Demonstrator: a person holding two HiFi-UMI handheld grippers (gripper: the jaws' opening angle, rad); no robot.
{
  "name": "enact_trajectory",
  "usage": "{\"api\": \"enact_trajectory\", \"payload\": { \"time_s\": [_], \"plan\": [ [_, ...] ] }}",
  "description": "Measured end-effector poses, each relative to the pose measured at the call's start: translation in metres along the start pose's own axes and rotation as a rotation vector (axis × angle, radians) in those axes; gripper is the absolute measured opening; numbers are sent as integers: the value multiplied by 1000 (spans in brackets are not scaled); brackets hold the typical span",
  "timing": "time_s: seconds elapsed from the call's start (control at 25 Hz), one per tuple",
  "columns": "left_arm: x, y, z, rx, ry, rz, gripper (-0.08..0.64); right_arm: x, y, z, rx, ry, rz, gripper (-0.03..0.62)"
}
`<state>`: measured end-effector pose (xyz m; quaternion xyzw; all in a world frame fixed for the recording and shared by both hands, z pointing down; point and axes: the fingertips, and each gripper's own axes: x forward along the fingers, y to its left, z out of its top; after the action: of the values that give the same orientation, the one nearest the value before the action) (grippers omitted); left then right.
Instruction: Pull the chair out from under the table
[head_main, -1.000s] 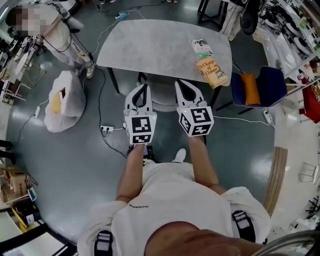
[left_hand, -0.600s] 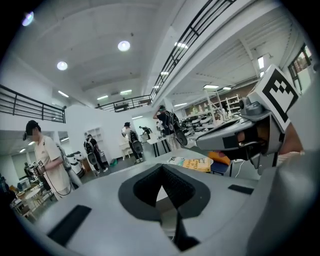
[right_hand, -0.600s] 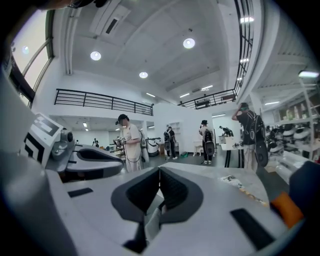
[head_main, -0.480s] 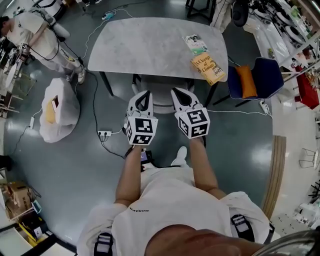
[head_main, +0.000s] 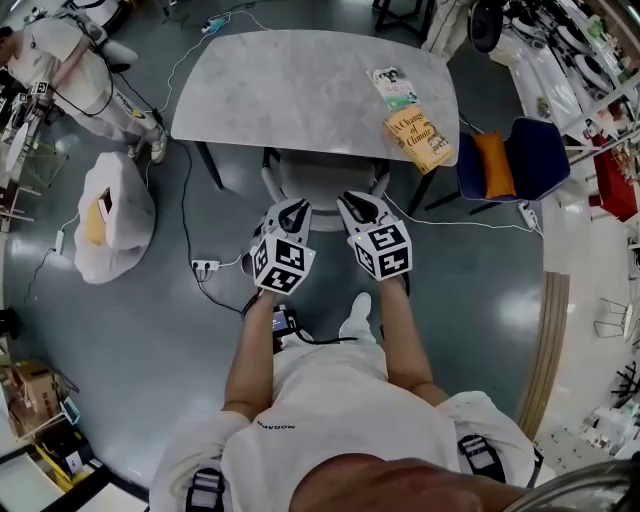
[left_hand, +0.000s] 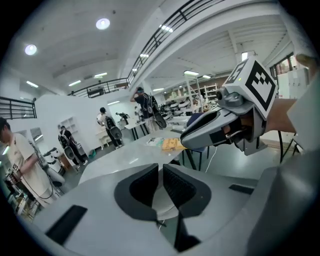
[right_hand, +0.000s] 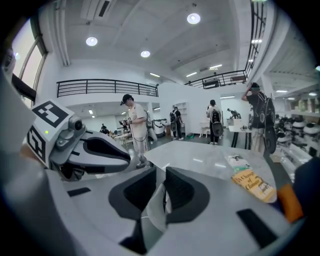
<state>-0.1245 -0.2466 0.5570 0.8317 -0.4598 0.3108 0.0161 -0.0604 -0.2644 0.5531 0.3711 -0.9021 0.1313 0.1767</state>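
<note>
**Head view.** The chair (head_main: 322, 172) is tucked under the near edge of the grey bench (head_main: 290, 90), at 12 o'clock from the person. Only its pale seat and curved back show. The left tongs (head_main: 291, 208) and right tongs (head_main: 358, 204) sit side by side low in front of it, tips aimed at 12 o'clock. The left is near the 7 o'clock end of the back and the right is near the 5 o'clock end. Whether either tip touches the back cannot be told from here. A yellow book (head_main: 420, 140) lies on the bench at 2 o'clock.

**Left gripper view.** The left tongs' jaws are together, with only a hairline slit between them, and they hold nothing. The bench top stretches away at 12 o'clock, and the other tool hangs at 2 o'clock.

**Right gripper view.** The right tongs' jaws have just been opening and stand a narrow gap apart. A pale strip shows in that gap, probably the chair back. The pads do not appear to press on it, and I cannot tell whether it lies between them or beyond.

**Step and next move.** As I judge it, this is the reach toward the chair back. Nothing is gripped yet and the chair is not yet out. The next move calls for both pairs of jaws to spread wider than the back's rim, settle over its top edge and close firmly. Then comes an even, straight draw toward 6 o'clock, so the chair does not twist against the bench legs.
</note>
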Motion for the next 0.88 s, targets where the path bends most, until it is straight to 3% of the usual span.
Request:
{"api": "enact_trajectory", "payload": {
  "time_s": [0.24, 0.36, 0.44, 0.52, 0.64, 0.88],
  "plan": [
    [28, -9, -47, 84, 141, -89, 108, 22, -1, -38, -52, 109, 24, 101],
    [40, -16, -63, 116, 170, -139, 139, 32, 3, -67, -133, 171, 81, 114],
    [47, -22, -73, 141, 186, -187, 180, 37, 3, -92, -194, 239, 120, 166],
    [54, -27, -84, 189, 211, -219, 191, 42, 3, -115, -211, 306, 156, 211],
    [65, -32, -101, 273, 258, -236, 198, 48, 4, -134, -246, 360, 196, 224],
    [85, -37, -124, 373, 322, -280, 248, 62, 4, -152, -437, 452, 232, 267]
  ]
}}
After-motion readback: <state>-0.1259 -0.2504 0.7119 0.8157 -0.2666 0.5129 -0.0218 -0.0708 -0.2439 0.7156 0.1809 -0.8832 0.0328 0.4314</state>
